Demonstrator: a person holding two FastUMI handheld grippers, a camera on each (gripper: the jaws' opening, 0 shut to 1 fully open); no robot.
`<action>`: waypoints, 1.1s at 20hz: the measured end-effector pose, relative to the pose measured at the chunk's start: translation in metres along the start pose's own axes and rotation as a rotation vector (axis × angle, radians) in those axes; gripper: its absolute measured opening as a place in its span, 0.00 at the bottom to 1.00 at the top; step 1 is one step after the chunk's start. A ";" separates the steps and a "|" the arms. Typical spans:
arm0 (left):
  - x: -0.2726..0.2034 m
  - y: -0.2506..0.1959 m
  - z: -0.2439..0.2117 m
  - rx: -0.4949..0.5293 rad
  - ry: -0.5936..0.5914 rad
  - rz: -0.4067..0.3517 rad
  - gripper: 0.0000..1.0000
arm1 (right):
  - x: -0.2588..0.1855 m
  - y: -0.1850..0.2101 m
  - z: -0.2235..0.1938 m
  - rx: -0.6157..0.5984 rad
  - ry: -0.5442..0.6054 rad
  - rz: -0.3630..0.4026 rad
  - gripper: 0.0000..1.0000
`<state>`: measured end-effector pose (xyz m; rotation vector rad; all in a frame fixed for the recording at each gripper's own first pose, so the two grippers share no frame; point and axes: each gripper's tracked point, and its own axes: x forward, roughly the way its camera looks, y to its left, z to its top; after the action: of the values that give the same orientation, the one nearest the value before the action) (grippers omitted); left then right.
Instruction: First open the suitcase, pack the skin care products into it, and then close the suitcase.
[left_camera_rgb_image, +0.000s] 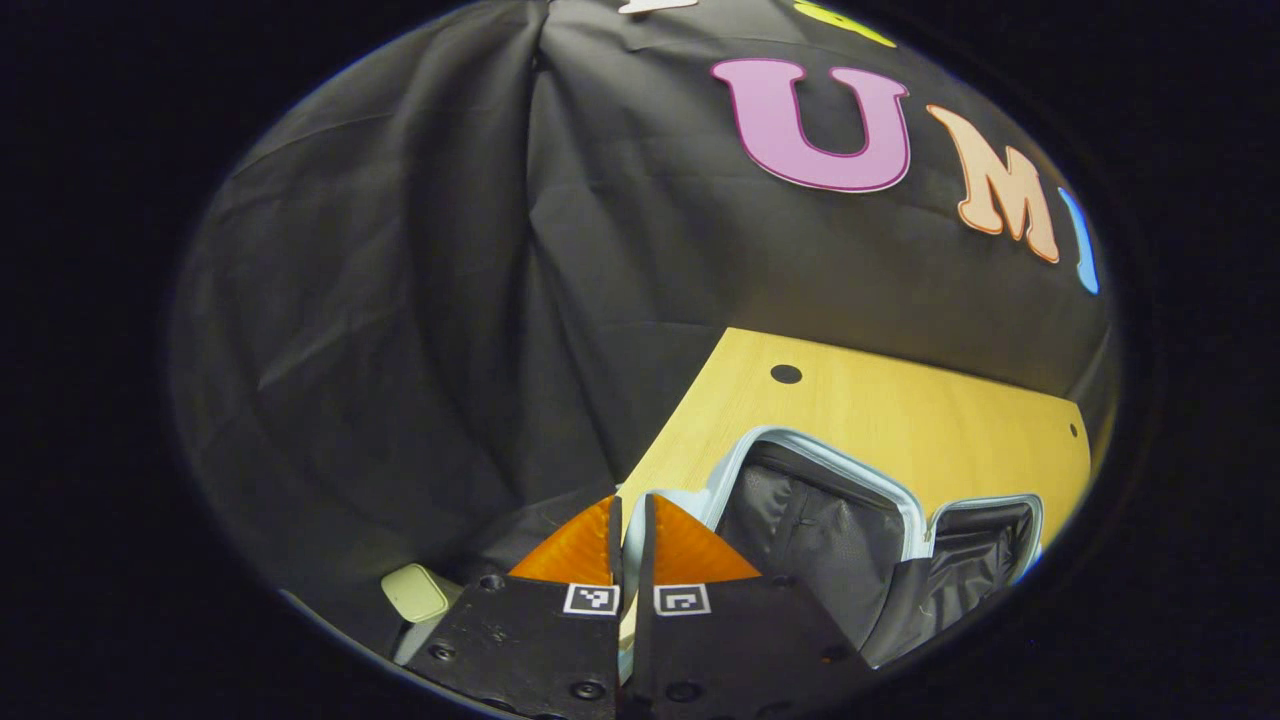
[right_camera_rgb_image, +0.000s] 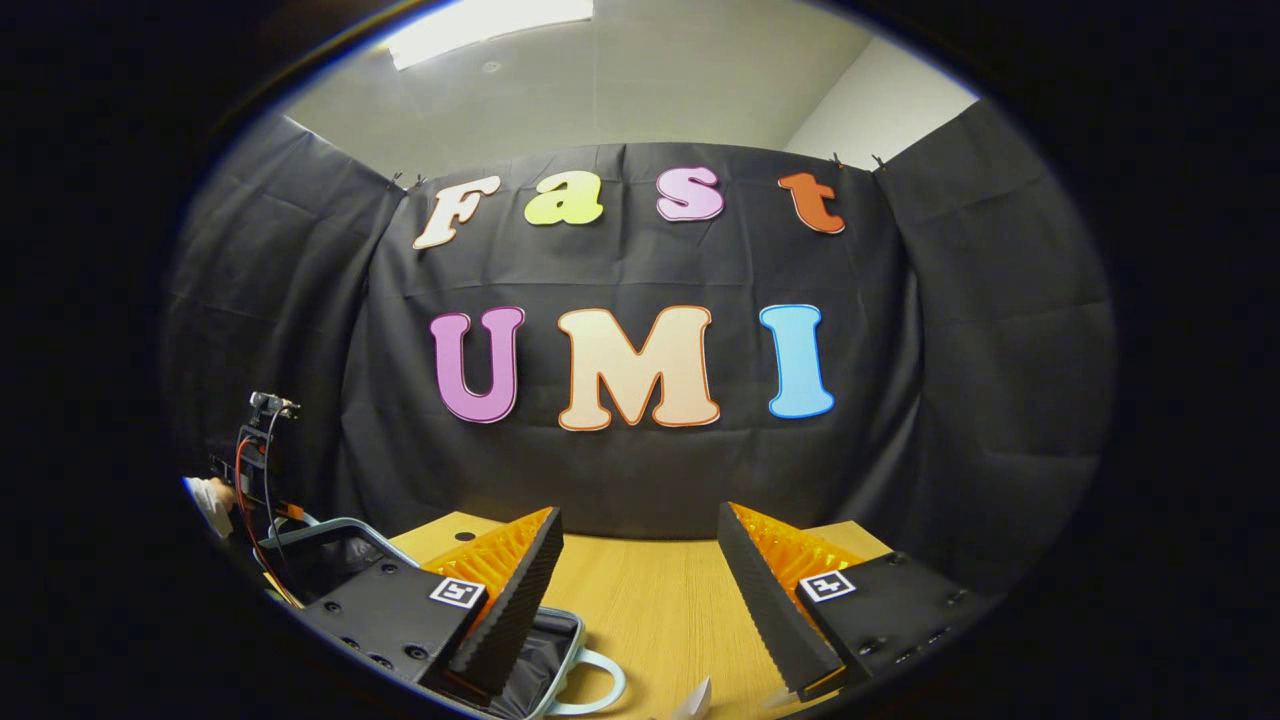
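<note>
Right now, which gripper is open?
The right gripper: its fingers stand wide apart above the table. The left gripper has its fingers nearly together.

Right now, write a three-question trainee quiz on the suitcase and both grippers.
1. True or false: the suitcase lies open on the table.
2. Which gripper has its fingers spread wide apart: A left gripper, B right gripper?
3. Fill in: the suitcase lining looks ____ (dark or white).

Key: 1 true. 2 B; the left gripper's fingers are pressed on the suitcase rim. 3 dark.
</note>
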<state>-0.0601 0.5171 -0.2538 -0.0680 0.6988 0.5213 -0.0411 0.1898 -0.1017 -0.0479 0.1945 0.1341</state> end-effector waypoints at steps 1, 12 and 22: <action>0.003 0.003 -0.005 -0.009 0.013 0.002 0.00 | -0.001 0.000 0.001 -0.008 0.001 0.001 0.98; -0.086 -0.008 0.082 -0.106 -0.380 0.063 0.93 | -0.009 -0.022 0.020 -0.030 -0.027 0.032 1.00; -0.238 -0.159 0.121 -0.022 -0.581 -0.247 0.94 | -0.012 -0.081 0.035 0.006 -0.066 0.030 0.99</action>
<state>-0.0653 0.3028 -0.0286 -0.0200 0.1123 0.2869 -0.0353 0.1103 -0.0625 -0.0345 0.1302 0.1650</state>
